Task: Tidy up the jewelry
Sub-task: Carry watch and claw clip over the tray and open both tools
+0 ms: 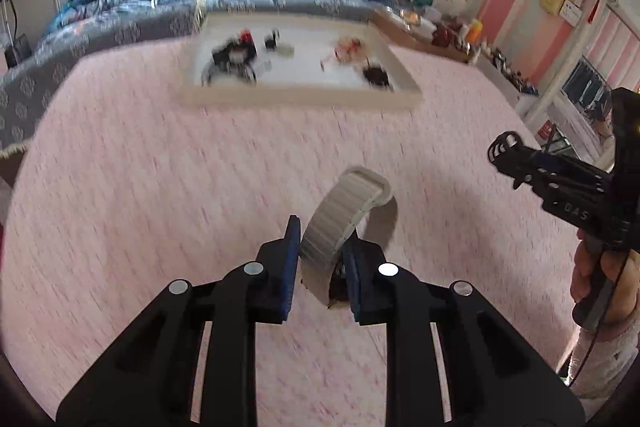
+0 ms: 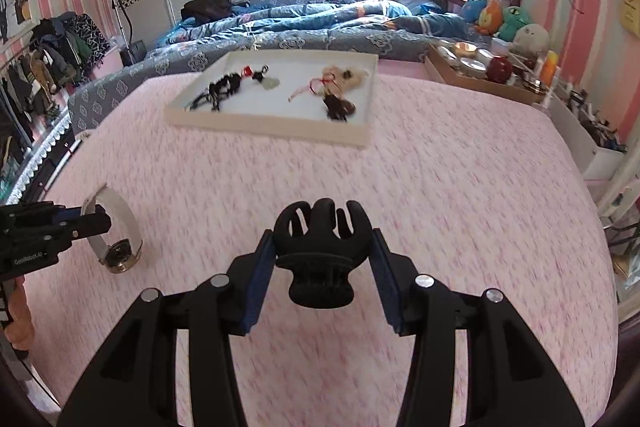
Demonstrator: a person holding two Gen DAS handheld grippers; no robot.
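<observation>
White ribbed strap of a watch (image 1: 344,223), looped upward, pinched between the blue pads of the left gripper (image 1: 320,259); jaws narrow, closed on the band. Watch face (image 2: 120,253) dark with a gold rim, hanging below the strap, seen from the right wrist view at the lower left, raised off the pink cloth (image 2: 440,207). Black hair claw (image 2: 322,251) clamped crosswise in the right gripper (image 2: 324,267), teeth pointing away, hinge knob toward the camera; jaws at a middling width, both pads pressed to the claw's sides. Same claw (image 1: 508,151) visible at the right edge of the left wrist view, at the tip of the right gripper, with a hand (image 1: 604,287) around the handle below it. Both items held above the cloth, well short of the tray (image 2: 272,131).

Shallow cream tray farther back on the cloth, white inside. In its left part, a tangle of black pieces (image 2: 222,89) with a small red bit beside them; in its right part, a pale beige piece with a red cord (image 2: 340,79) and a dark piece (image 2: 340,107) just in front of that. Details too small to name.

Behind the tray, a bed with a blue quilt (image 2: 320,23). To the right, a brown box (image 2: 480,79) of jars and bottles, plush toys (image 2: 504,21) near the window. At the far left, a rack of clothes (image 2: 52,51).
</observation>
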